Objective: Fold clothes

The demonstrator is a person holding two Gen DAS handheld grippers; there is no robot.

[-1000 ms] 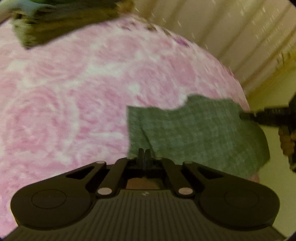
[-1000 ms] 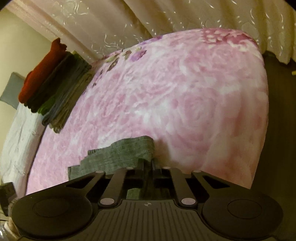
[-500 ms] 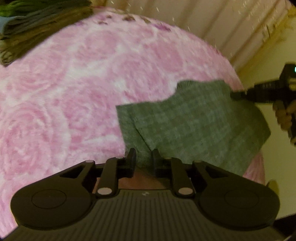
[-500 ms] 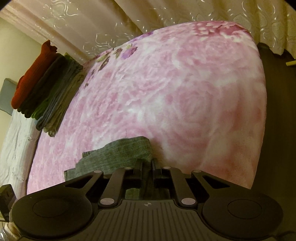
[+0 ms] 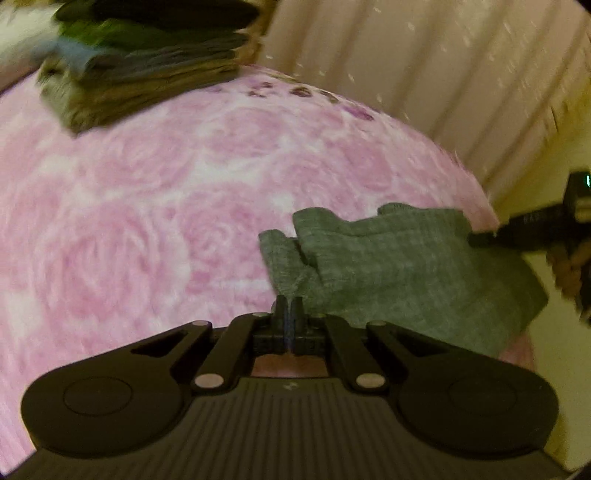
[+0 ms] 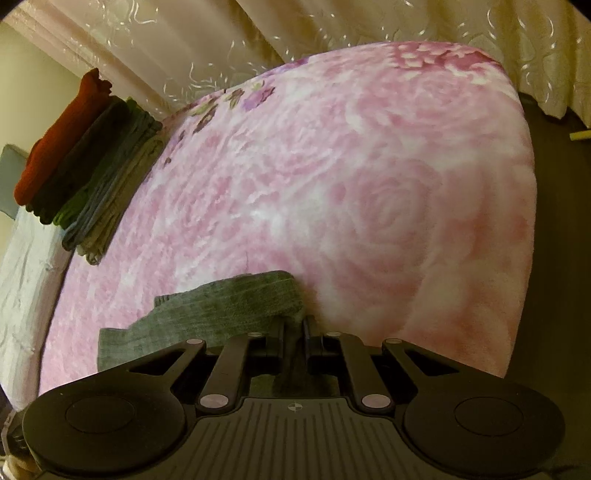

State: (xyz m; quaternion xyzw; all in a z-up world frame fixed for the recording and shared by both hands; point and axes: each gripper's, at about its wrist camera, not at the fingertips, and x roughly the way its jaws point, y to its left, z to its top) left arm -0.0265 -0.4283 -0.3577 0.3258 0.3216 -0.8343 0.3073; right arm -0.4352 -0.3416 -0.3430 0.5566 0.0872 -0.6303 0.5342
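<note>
A grey-green checked garment (image 5: 399, 273) lies partly folded on the pink rose-patterned blanket (image 5: 147, 229), near the bed's corner. My left gripper (image 5: 289, 306) is shut on the garment's near left corner. My right gripper (image 6: 294, 325) is shut on another edge of the same garment (image 6: 229, 310); it also shows in the left wrist view (image 5: 480, 240) at the cloth's far right side.
A stack of folded clothes (image 6: 85, 170), red on top, stands at the blanket's far left; it shows in the left wrist view (image 5: 147, 62) too. Cream curtains (image 6: 369, 26) hang behind the bed. The blanket drops off at the right edge (image 6: 524, 221) to a dark floor.
My left gripper, open half a second ago, has closed on the garment's corner. The cloth's left part has bunched up and lifted. The right gripper keeps its hold.
</note>
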